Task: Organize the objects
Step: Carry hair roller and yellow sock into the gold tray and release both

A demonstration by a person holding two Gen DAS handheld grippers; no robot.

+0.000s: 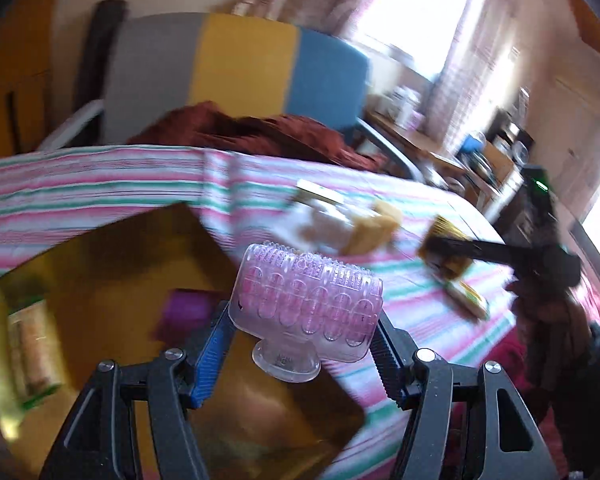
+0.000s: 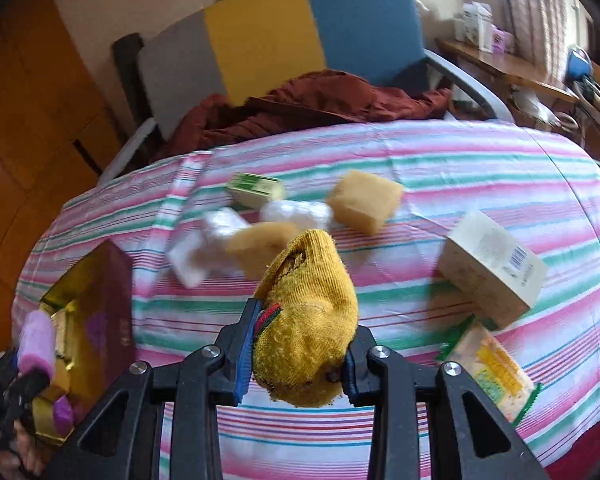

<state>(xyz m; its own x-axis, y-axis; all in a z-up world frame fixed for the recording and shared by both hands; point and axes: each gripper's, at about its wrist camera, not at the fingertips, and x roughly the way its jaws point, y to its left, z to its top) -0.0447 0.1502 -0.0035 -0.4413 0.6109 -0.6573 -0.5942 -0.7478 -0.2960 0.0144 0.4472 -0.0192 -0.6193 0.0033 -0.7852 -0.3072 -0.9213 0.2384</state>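
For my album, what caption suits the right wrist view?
Right tool shut on a yellow sock above a striped cloth strewn with sponges and boxes.

Striped cloth [image 2: 440,152] lies bare behind the sponges [image 2: 364,200]; cream box [image 2: 492,264] blocks the right.

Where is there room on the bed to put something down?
Bare striped sheet lies behind the sponge block, toward the red cloth, and in front between the gold box and snack packet. The middle is crowded.

Striped bed [image 2: 460,152] under boxes [image 2: 492,264], sponges [image 2: 364,200]
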